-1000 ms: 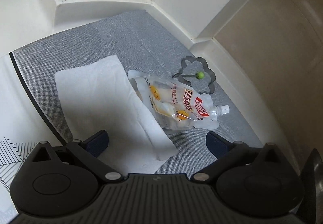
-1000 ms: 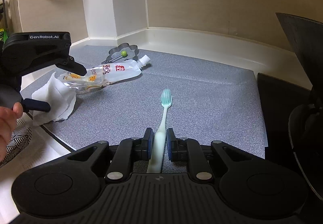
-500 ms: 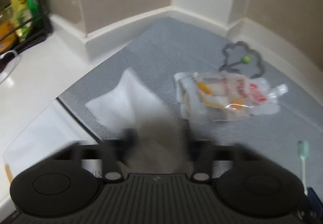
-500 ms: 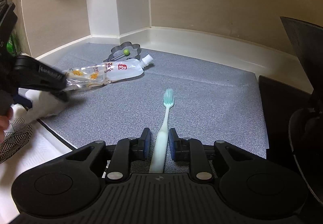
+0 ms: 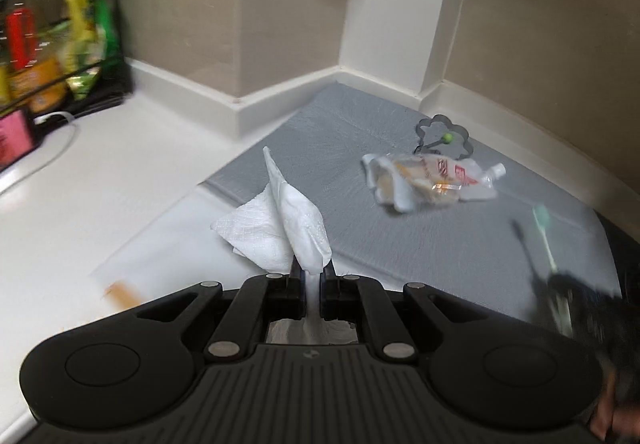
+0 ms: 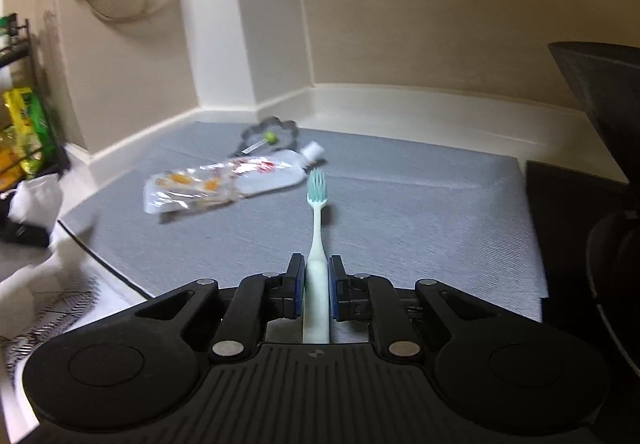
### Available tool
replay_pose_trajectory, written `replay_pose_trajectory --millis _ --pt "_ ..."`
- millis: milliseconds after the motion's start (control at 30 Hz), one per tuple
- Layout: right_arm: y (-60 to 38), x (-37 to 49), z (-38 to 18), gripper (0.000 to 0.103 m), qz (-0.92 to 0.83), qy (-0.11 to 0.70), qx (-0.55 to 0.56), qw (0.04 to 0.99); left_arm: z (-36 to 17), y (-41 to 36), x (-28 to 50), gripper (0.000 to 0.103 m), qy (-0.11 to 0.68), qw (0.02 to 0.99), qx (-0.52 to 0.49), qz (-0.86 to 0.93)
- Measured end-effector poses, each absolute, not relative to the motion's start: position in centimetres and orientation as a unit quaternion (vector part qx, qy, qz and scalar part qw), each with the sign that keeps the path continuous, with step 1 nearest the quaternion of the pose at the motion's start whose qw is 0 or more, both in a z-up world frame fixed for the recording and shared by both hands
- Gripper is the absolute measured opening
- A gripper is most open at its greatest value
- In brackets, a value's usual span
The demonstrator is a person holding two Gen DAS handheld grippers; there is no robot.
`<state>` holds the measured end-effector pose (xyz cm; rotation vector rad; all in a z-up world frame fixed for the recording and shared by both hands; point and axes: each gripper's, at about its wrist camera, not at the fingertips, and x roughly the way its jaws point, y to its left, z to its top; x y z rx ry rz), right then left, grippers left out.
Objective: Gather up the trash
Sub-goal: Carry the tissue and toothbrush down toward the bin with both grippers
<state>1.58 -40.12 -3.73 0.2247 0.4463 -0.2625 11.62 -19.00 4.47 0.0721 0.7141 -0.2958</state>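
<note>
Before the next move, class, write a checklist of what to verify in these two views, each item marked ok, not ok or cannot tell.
1. Left claw shut on the tissue: ok.
2. Tissue lifted off the mat: ok.
3. Right claw closing, toothbrush between its pads: ok.
4. Toothbrush clear of the mat: cannot tell.
5. Pouch collected: not ok, it lies on the mat.
6. Bin for the trash in sight: cannot tell.

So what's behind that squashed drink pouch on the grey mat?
Behind the pouch lies a flower-shaped metal ring with a green-tipped handle. The pouch hides the ring's near edge.
</note>
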Motion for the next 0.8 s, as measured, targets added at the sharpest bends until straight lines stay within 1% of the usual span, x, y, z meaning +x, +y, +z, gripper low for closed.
replay_pose_trajectory --millis 333,467,600,800 --pt "-39.1 0.6 -2.9 0.014 -0.119 0.185 0.098 0.971 4.2 -7.2 0.9 0.006 0.333 0.937 0.064 -0.085" --pt "-38.9 -1.6 -1.2 0.014 -0.128 0.182 0.144 0.964 3.4 -3.1 -1.8 0.006 0.342 0.935 0.07 -0.057" --pt "-35.7 -4.6 1.0 0.014 -0.092 0.161 0.145 0.972 2.5 -0.1 -3.4 0.006 0.363 0.929 0.051 -0.047" --pt "-28.4 -9.0 3.5 0.014 -0.011 0.139 0.114 0.984 2.5 1.4 -6.4 0.006 0.35 0.934 0.045 -0.053"
